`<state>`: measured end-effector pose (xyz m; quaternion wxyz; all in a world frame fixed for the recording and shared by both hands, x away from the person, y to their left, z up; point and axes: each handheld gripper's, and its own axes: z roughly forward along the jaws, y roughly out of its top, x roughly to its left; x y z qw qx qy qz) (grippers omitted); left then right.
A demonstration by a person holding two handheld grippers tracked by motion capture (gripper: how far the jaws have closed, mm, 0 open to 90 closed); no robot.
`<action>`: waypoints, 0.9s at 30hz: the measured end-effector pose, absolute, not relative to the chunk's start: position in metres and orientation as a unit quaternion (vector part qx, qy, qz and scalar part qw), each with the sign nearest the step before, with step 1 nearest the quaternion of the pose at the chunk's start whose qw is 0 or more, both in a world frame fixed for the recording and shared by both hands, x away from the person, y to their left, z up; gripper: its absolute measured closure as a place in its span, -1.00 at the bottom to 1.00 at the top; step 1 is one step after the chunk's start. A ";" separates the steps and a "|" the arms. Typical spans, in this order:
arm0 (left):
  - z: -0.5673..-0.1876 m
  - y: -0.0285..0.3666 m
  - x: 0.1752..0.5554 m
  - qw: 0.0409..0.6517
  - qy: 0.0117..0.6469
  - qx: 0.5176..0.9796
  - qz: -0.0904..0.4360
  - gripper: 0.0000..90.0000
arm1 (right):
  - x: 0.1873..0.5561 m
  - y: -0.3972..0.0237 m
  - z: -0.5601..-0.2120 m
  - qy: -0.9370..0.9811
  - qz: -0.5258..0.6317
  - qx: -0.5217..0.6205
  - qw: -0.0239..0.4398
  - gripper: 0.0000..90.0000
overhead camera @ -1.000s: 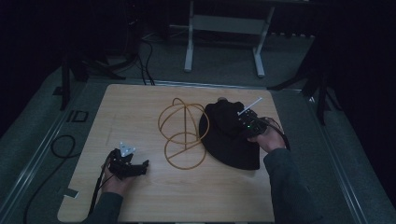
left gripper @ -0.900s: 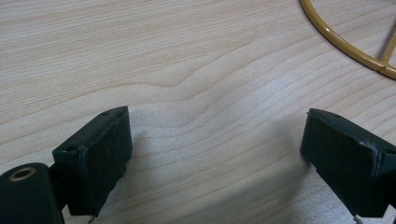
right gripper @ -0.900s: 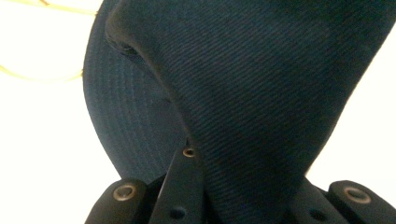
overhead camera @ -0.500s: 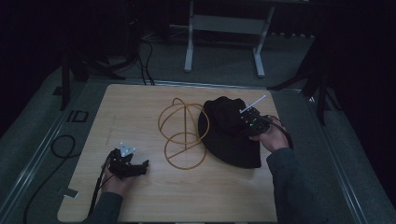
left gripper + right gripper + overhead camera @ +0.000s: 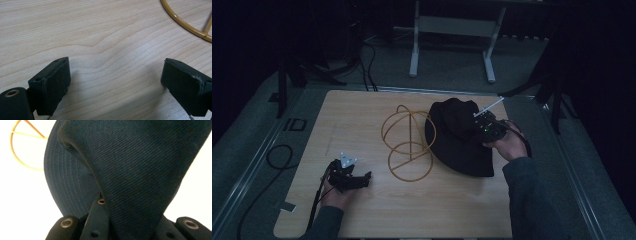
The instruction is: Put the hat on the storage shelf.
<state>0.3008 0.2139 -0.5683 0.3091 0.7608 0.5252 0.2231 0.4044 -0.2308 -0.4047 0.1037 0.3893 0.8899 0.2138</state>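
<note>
L gripper (image 5: pixel 362 178) rests low on the table (image 5: pixel 362 115) near the front-left edge, jaws wide apart w/ nothing between them, just bare wood in the left gripper view; idle for now. Centre of table: wire stand (image 5: pixel 407 145), a yellow-tan frame of hoops, upright, nothing on it yet. Just right of it, touching or overlapping its rim, lies the hat (image 5: pixel 459 137), black, brimmed, brim flat on the wood. R gripper (image 5: pixel 479 125) is at the hat's crown, jaws closed on a pinch of the crown fabric; the right gripper view has cloth bunched between them, brim and stand beyond. Judging by this: grip looks made, so approx. first step done. Left to do, prob.: lift hat, carry it over, set it on the stand, let go.
</note>
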 end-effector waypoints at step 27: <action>-0.568 0.214 0.301 0.309 0.525 0.761 0.223 -0.79 | 0.399 -0.243 -0.379 0.902 0.218 0.355 0.111 0.96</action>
